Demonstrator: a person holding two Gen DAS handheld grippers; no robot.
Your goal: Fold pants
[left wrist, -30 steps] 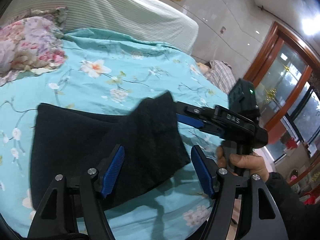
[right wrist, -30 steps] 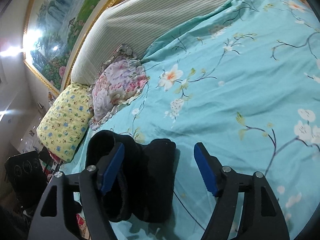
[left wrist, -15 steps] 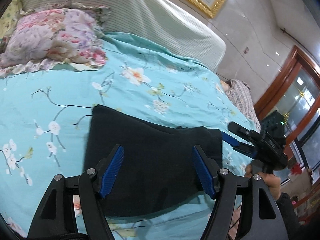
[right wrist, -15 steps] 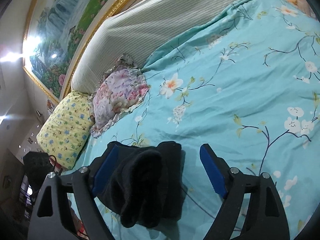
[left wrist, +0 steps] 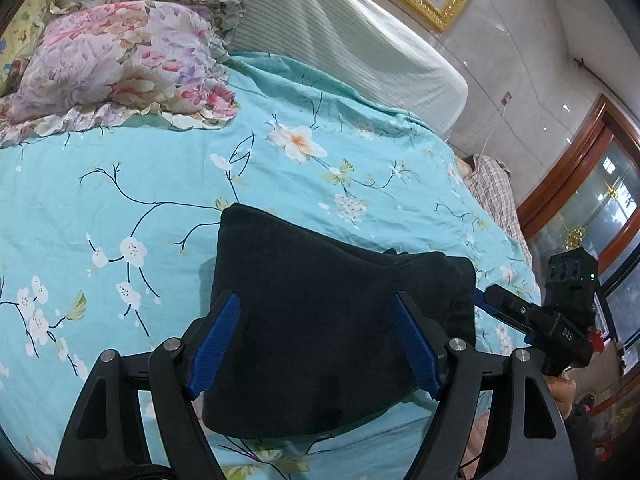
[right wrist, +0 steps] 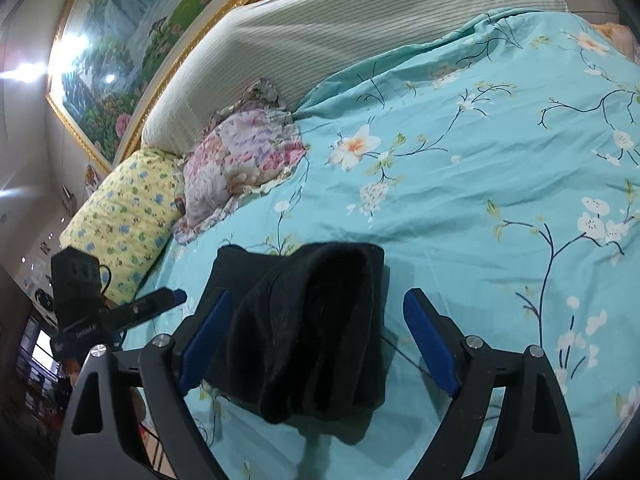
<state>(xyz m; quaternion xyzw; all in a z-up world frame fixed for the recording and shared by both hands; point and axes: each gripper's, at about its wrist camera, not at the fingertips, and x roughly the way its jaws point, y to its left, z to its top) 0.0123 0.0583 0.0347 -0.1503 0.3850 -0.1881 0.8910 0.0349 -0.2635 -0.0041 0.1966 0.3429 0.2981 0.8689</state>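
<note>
The black pants [left wrist: 332,320] lie folded into a thick rectangle on the turquoise flowered bedspread [left wrist: 140,184] near the bed's front edge. My left gripper [left wrist: 316,340] is open and empty, hovering over the near part of the pants. My right gripper [right wrist: 316,340] is open and empty too; the pants [right wrist: 308,328] show between its fingers with a rumpled top layer. The right gripper also shows in the left wrist view [left wrist: 492,300] at the pants' right side, and the left gripper in the right wrist view [right wrist: 172,298].
A pink flowered pillow [left wrist: 116,64] and a yellow pillow [right wrist: 120,216] lie at the head of the bed by the striped headboard [left wrist: 340,40]. A plaid cloth [left wrist: 492,188] lies off the bed's far right side. The bed's front edge is just below both grippers.
The raised flap of the pants has been laid down onto the folded stack. Both grippers have let go and drawn back from the pants, open.
</note>
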